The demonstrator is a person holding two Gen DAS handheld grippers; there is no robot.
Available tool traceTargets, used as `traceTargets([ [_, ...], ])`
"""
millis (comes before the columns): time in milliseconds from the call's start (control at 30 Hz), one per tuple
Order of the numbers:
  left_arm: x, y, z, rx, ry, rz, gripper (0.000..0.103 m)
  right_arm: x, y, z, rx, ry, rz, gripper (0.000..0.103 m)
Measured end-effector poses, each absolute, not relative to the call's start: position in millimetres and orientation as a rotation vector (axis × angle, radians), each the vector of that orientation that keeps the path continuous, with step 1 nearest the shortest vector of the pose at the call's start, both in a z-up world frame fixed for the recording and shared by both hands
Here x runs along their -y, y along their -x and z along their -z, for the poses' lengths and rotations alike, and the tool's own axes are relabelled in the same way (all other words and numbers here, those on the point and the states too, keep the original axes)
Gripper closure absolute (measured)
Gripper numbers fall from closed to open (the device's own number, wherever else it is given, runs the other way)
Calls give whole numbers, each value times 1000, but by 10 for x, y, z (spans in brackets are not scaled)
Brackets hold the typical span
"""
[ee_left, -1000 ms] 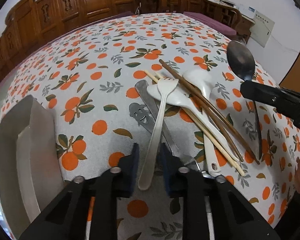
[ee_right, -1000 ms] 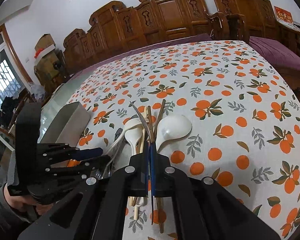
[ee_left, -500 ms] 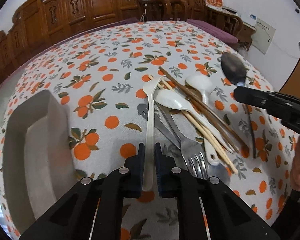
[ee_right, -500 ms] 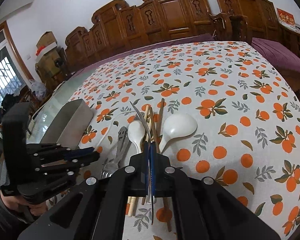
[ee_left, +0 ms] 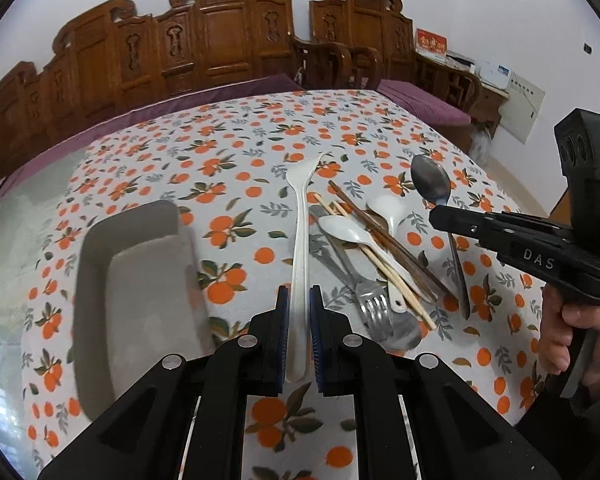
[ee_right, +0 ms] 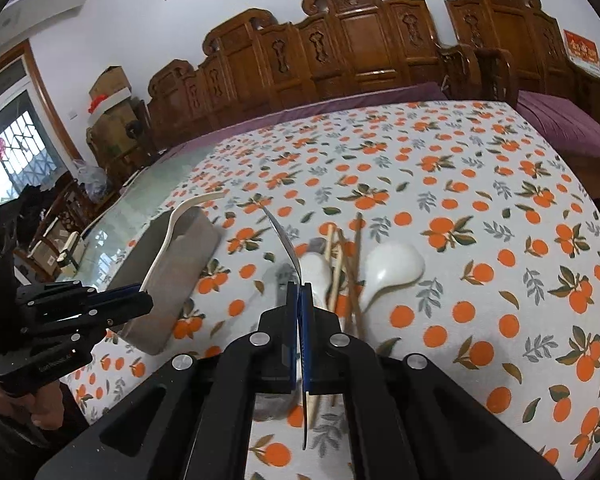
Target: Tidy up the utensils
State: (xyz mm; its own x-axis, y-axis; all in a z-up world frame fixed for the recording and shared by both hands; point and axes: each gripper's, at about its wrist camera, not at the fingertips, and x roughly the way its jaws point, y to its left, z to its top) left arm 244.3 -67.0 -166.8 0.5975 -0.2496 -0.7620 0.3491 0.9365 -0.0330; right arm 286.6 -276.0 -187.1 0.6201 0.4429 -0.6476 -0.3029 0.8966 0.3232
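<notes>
White plastic is what the left gripper point(ee_left: 299, 300) holds: a long white spoon point(ee_left: 300, 240) is pinched by its handle between the two pads, and the jaws are almost shut on it. The spoon points away from the gripper, and its far end is up off the table point(ee_left: 260, 136). From the right wrist view, the same spoon curves up over a grey tray point(ee_right: 172, 276). The tray sits on the orange-fruit tablecloth, to the left of the spoon in the left wrist view. The right gripper point(ee_right: 299, 292) is squeezed tight on a thin metal spoon point(ee_left: 436, 184), holding it by the handle, with the shiny bowl sticking up past the tips. A hand point(ee_left: 576, 332) grips the right tool at the right edge of the left wrist view. On the cloth, between the two grippers, lies a small pile: two more white spoons point(ee_left: 350, 232), light chopsticks point(ee_left: 374, 258), dark brown chopsticks point(ee_left: 392, 240) and a metal fork point(ee_left: 374, 304). They lie crossed on top of each other. Carved wooden chairs point(ee_left: 220, 48) stand behind the table.
</notes>
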Motion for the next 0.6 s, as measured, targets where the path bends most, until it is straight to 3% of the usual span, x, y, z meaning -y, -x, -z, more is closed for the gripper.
traceTargets([
  [600,-93,-2403,1568,-864,-35,222,94,2300,-2669,1661,-779,-92,-491,101],
])
